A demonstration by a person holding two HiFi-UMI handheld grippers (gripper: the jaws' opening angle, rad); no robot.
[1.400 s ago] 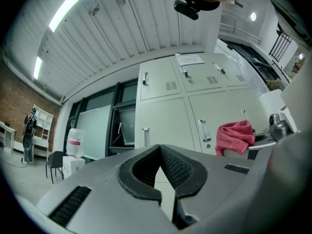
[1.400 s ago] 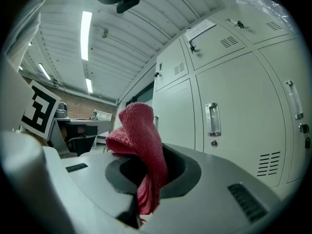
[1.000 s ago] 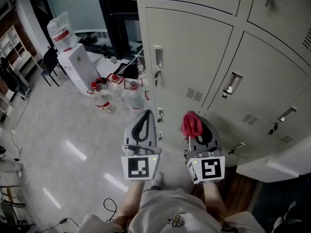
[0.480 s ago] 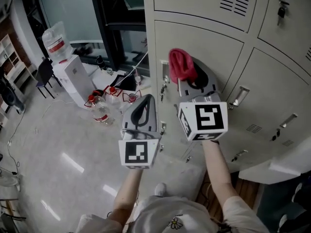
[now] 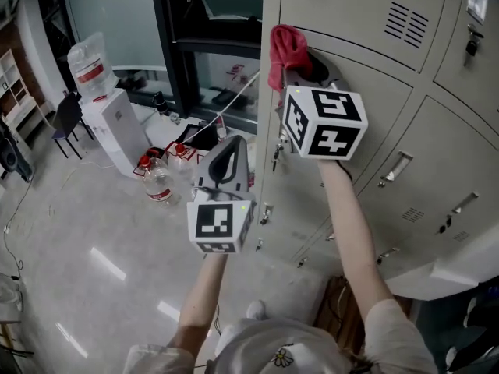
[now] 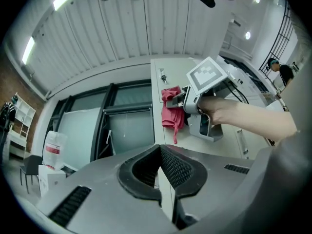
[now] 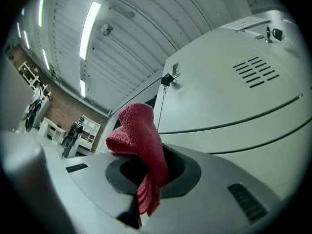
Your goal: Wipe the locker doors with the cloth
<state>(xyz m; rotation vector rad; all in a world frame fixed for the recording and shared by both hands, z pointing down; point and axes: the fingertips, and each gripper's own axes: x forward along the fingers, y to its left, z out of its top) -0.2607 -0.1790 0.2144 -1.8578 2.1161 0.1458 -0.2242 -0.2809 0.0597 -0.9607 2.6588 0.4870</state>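
Right gripper [image 5: 295, 67] raised to locker door [image 5: 366, 14], jaws clamped on cloth [image 5: 285, 47] sticking up; left gripper [image 5: 232, 145] jaws together.

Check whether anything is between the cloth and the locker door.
Nothing visible. The right gripper holds the cloth up by the locker door; the left gripper hangs lower, shut and empty, off to the side.

Left gripper [image 6: 160, 152] and right gripper [image 5: 300, 61] were grey shells with black ribbed pads [image 6: 178, 167]. Each bore a white cube [image 5: 219, 226] with black square markers. The top [image 5: 249, 347] was white, with a daisy print [image 5: 282, 356].
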